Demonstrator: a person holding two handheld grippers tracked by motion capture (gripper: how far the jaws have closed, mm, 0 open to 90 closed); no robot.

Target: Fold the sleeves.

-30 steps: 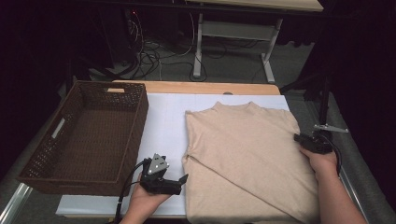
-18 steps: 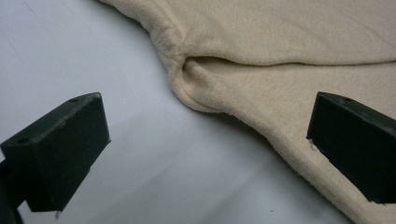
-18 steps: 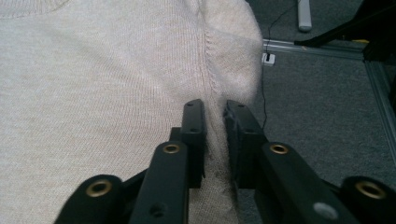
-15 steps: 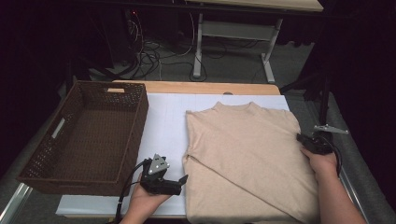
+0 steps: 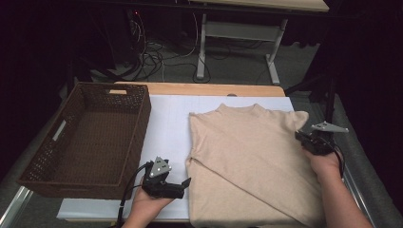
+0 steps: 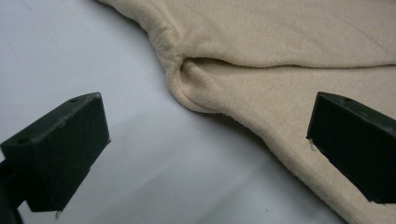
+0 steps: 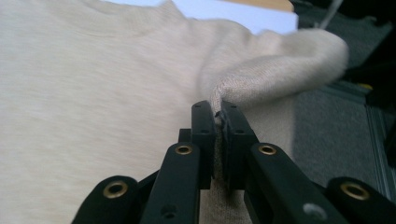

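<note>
Fabric of the beige knitted sweater [image 7: 93,93] is pinched between the closed jaws of the right hand-held gripper [image 7: 218,116], which have just been closing on a raised fold at the garment's edge, the rest spreading flat on the white-covered counter [image 5: 166,128] ahead of it. The left hand-held gripper [image 6: 205,140] has its jaws wide apart, holding nothing, with the sweater's folded hem between and just beyond them; the dark brown woven basket [image 5: 85,137] stands beside it.
</note>
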